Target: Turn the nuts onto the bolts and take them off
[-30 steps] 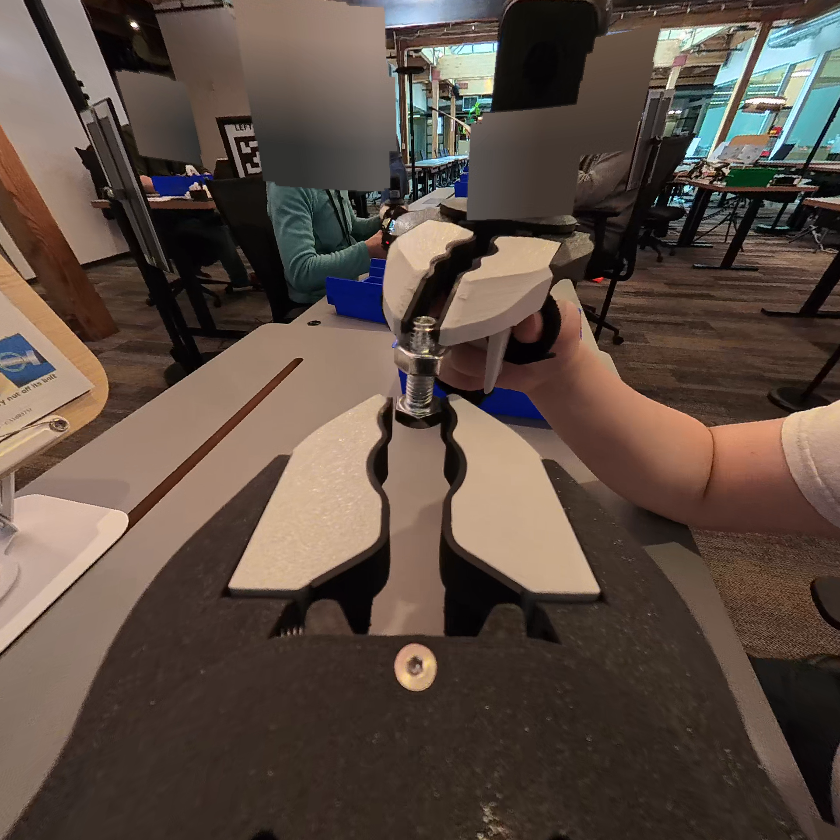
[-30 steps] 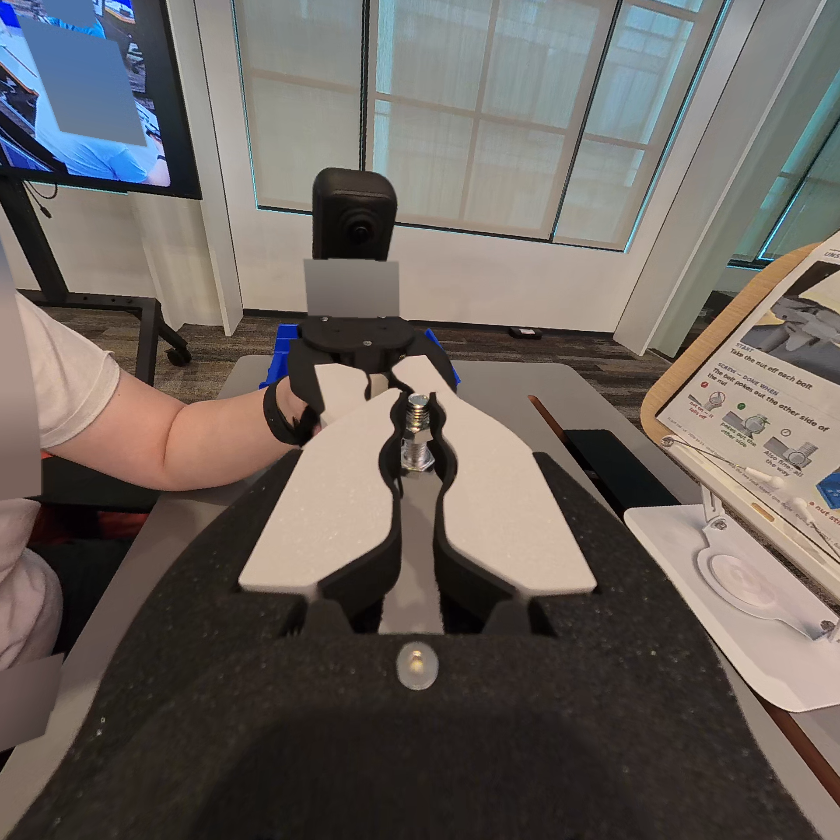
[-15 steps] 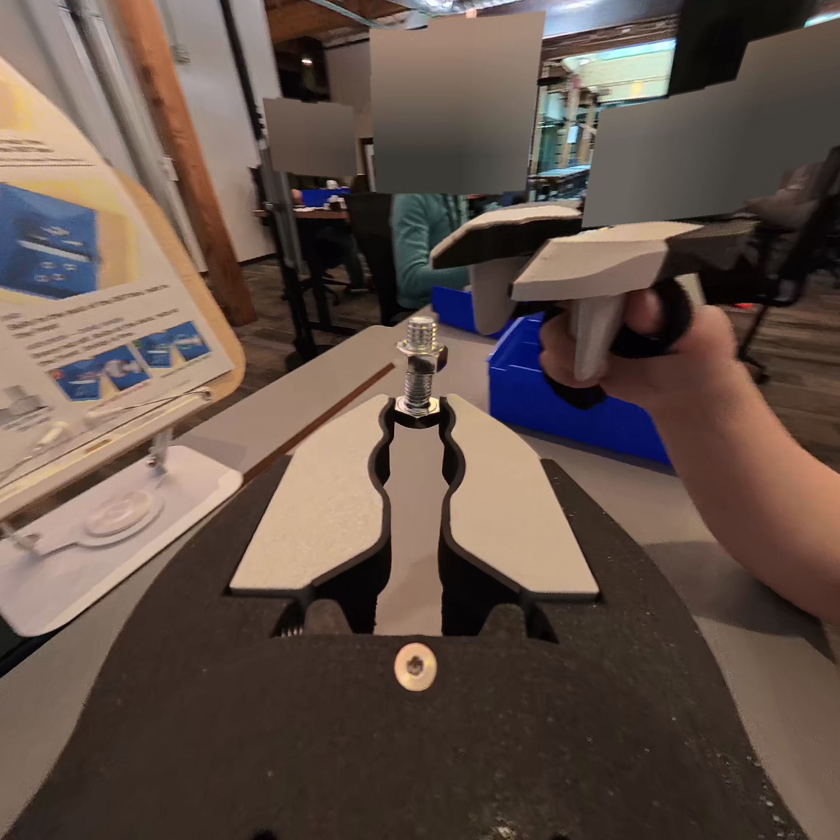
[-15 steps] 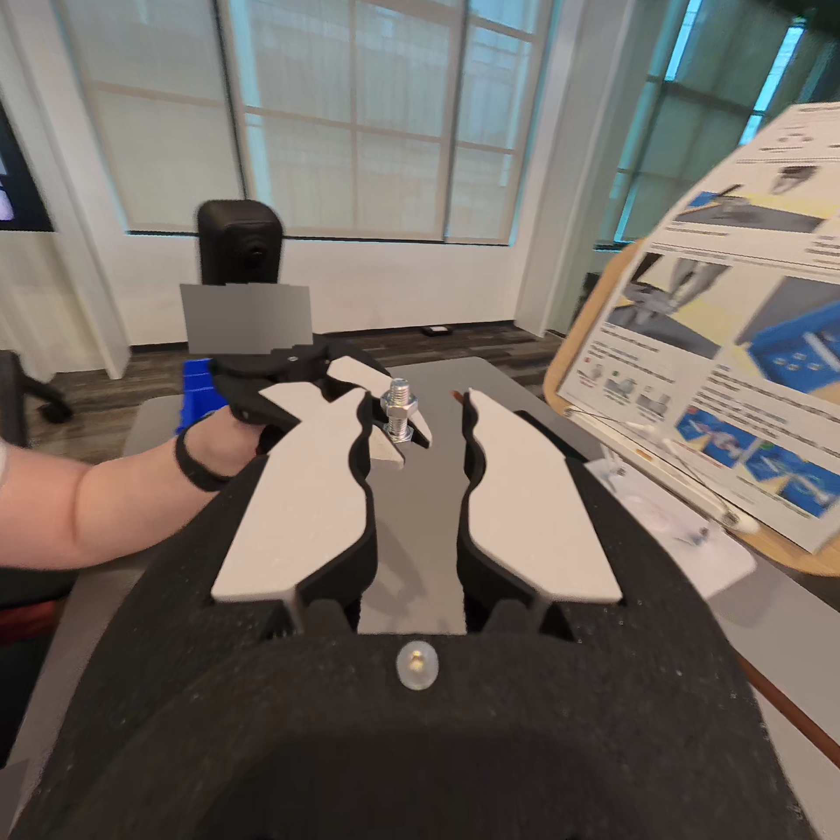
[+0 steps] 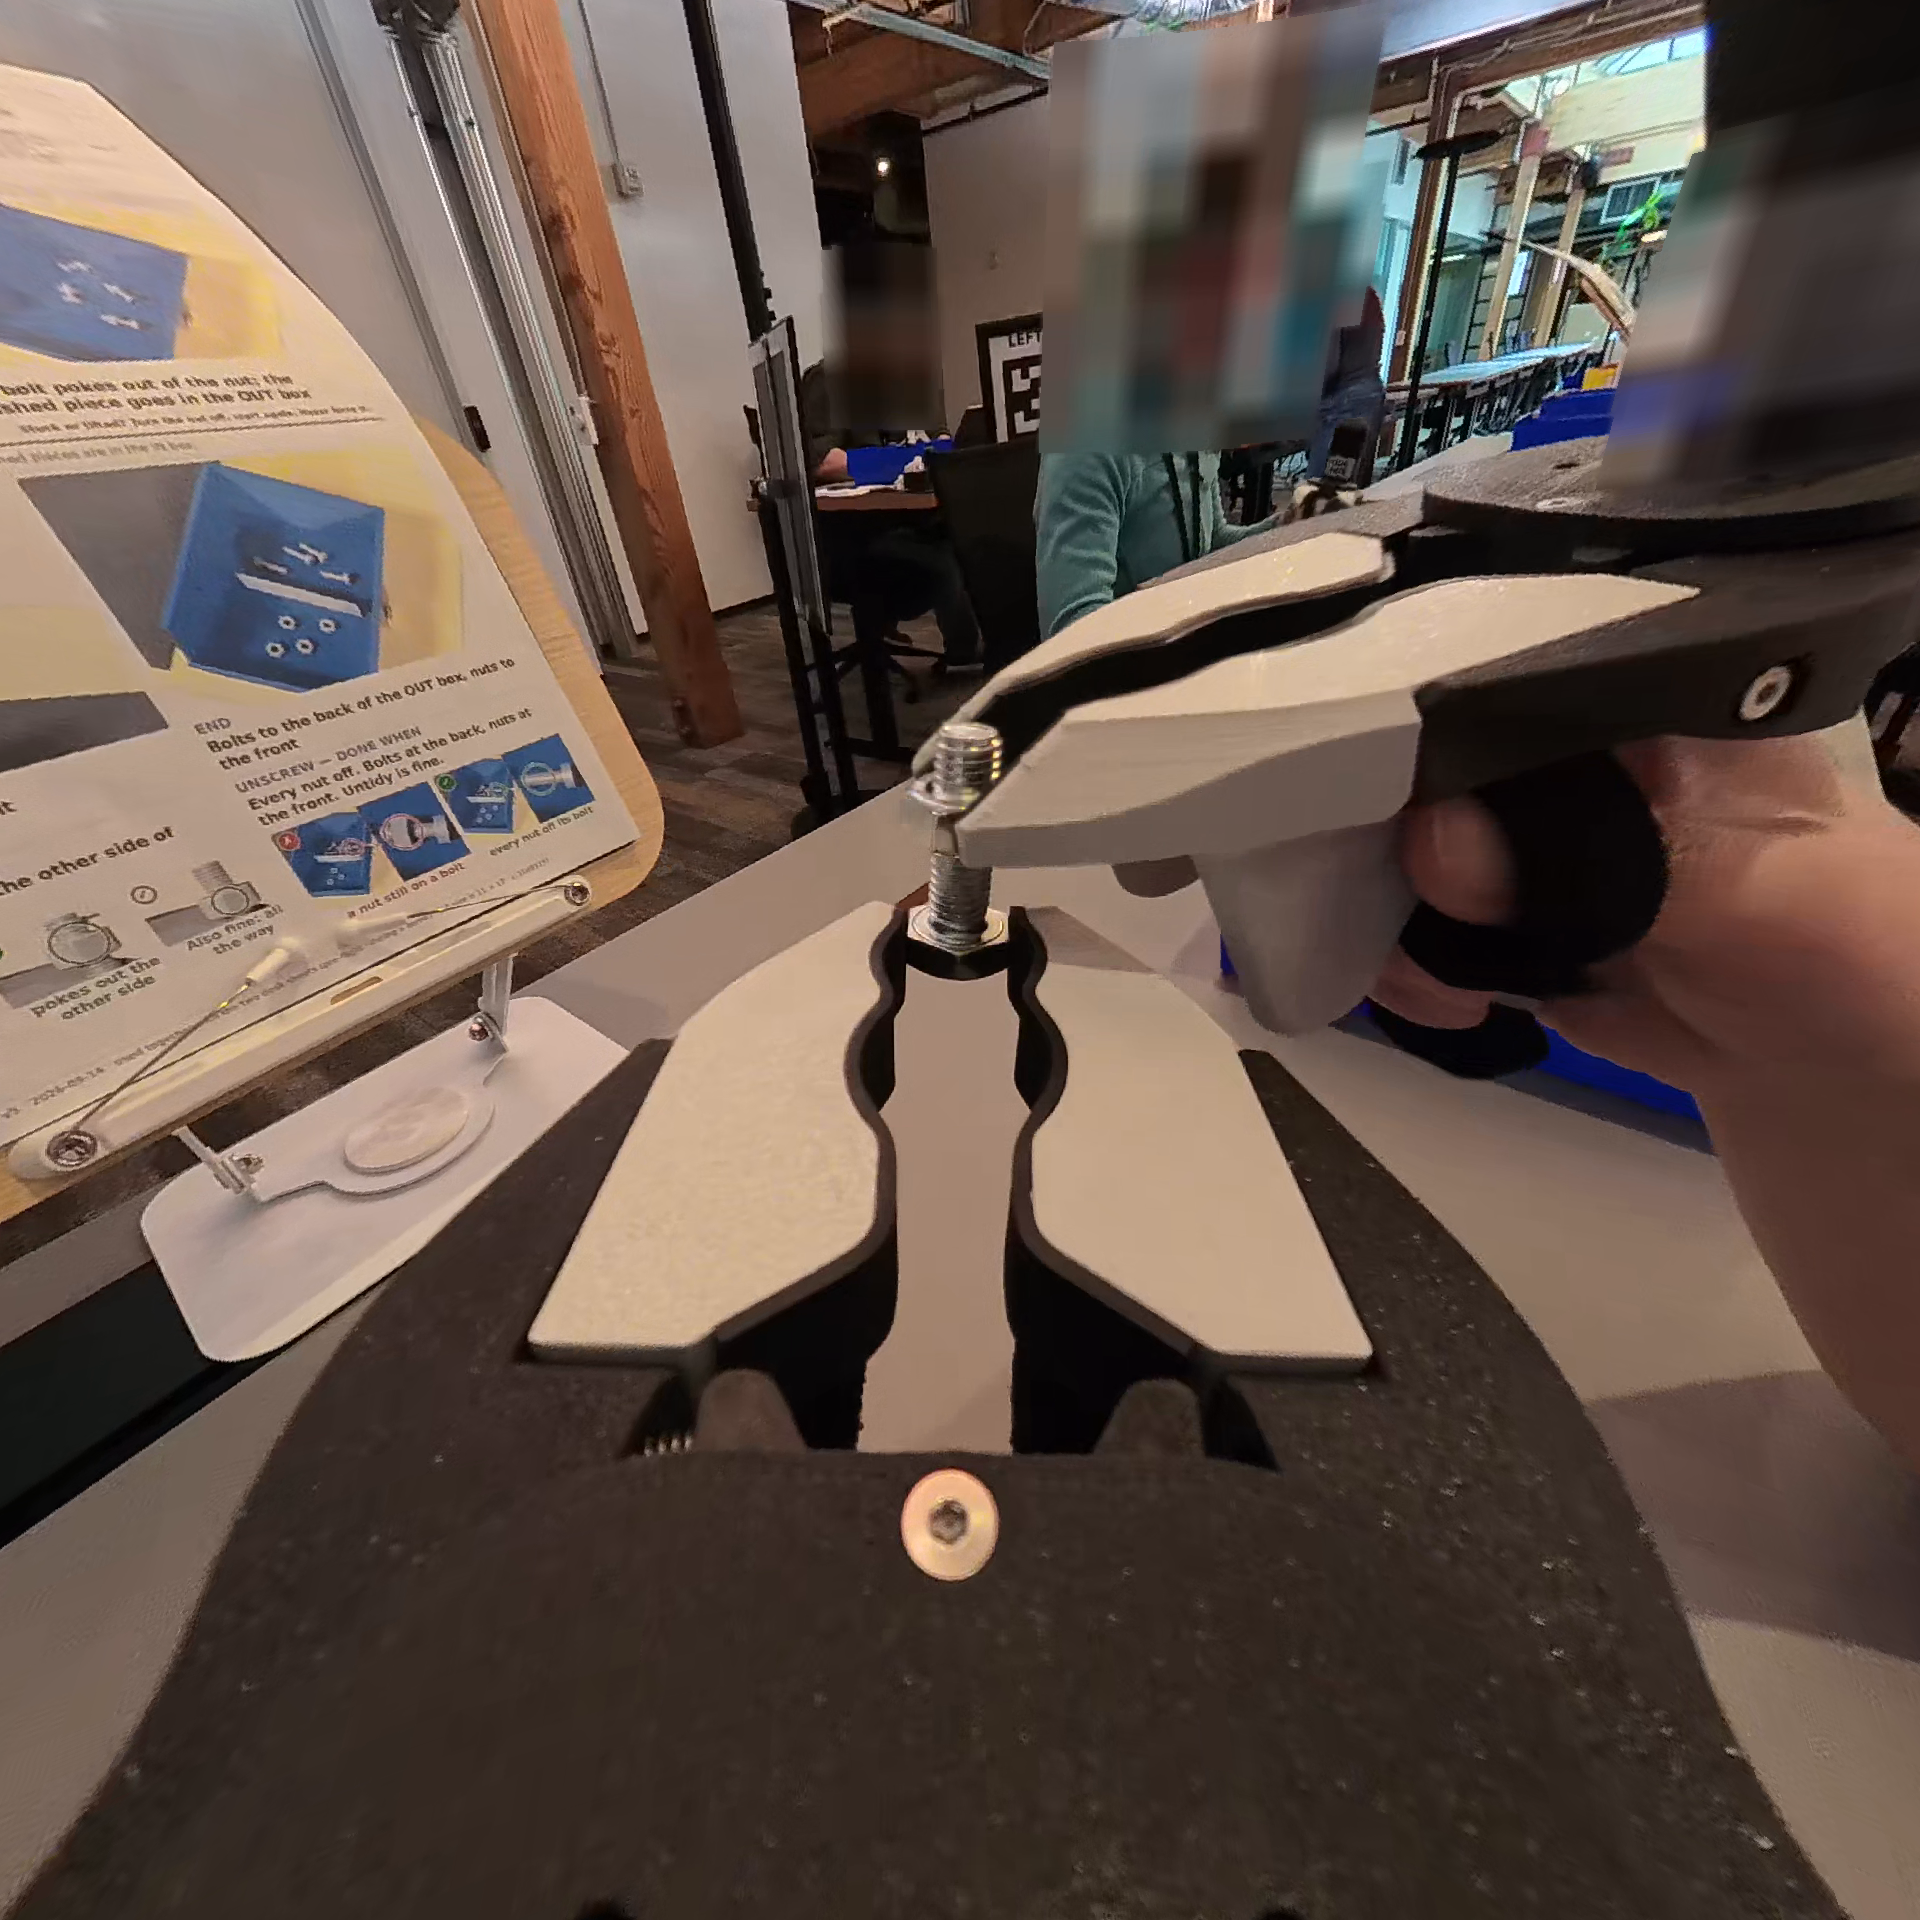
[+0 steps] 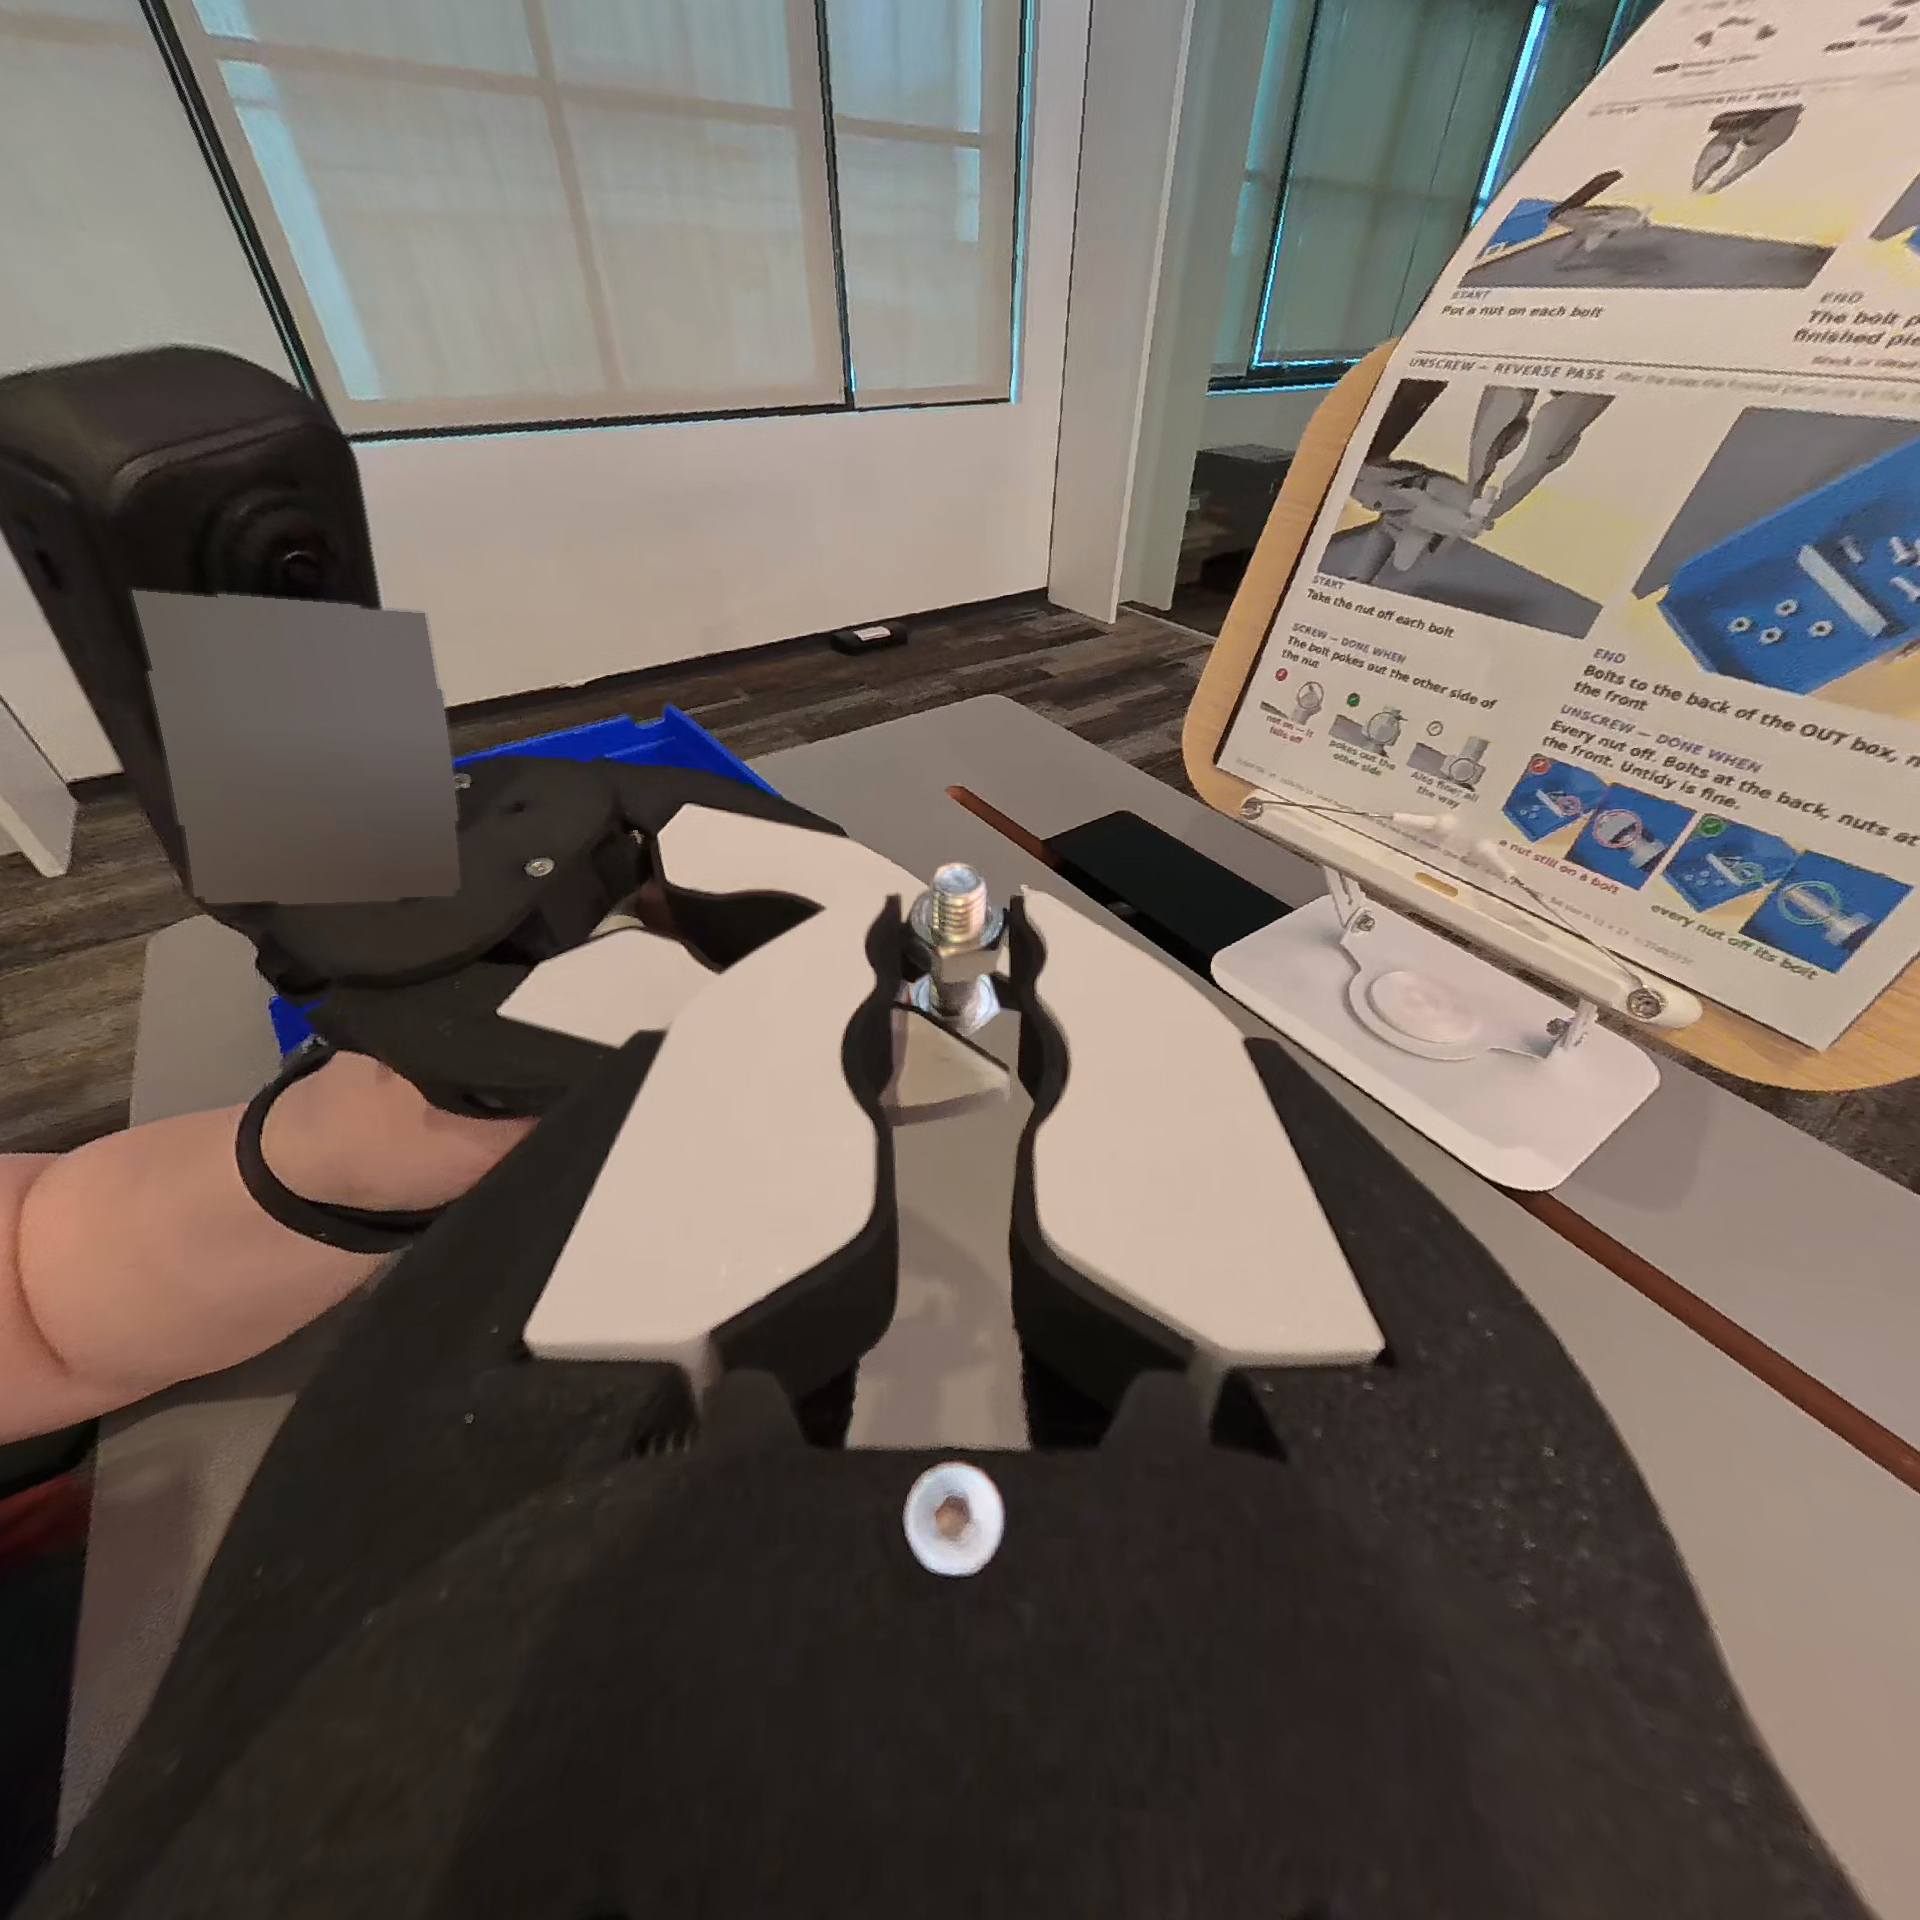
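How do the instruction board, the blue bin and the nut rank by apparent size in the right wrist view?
1. Instruction board, largest.
2. Blue bin, though mostly hidden behind the left gripper, so its full size is unsure.
3. Nut, smallest.

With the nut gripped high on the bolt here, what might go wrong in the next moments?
1. The nut sits close to the threaded tip of the bolt; if it comes free, it may drop from the right gripper, whose jaws pinch it only at their tips.
2. The left gripper holds the bolt only by its head, so turning force could tilt or twist it loose.
3. The instruction board stands close by; a wide swing might knock it.
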Demonstrator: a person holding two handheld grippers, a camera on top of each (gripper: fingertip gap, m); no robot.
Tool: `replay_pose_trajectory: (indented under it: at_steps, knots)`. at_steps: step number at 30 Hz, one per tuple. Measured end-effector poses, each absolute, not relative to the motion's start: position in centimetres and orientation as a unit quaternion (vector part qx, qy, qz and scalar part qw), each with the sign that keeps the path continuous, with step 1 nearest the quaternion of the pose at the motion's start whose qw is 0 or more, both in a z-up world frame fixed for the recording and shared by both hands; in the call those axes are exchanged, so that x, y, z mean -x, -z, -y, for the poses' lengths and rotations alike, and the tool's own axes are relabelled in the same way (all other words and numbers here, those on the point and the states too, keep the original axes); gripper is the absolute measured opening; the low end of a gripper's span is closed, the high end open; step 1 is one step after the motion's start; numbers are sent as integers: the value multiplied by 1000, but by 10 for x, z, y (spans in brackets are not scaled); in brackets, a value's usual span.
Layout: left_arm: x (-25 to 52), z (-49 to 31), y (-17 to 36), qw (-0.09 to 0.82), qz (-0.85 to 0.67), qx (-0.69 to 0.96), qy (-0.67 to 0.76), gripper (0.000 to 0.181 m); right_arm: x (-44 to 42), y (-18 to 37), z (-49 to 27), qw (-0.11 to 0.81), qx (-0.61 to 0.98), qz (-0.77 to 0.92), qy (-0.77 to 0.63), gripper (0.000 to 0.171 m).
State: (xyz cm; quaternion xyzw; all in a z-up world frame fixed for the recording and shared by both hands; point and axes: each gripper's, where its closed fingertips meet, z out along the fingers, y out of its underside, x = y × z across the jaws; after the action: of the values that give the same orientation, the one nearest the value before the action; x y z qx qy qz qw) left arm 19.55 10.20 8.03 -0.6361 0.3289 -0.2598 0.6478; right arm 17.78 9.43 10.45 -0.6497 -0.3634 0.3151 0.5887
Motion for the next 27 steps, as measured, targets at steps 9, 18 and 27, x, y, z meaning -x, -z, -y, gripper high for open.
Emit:
replay_pose_trajectory:
  at_steps: [9,18,27]
  knots:
    - [-188,-99,-91,642,-315,633,298,18,-199,-121,-92,604,635,366,-313,20]
    - [-196,-90,-92,636,-327,627,310,18,-182,-115,-89,602,627,381,-315,33]
    - [-193,-91,-95,639,-322,623,317,18,-187,-127,-79,597,605,380,-365,30]
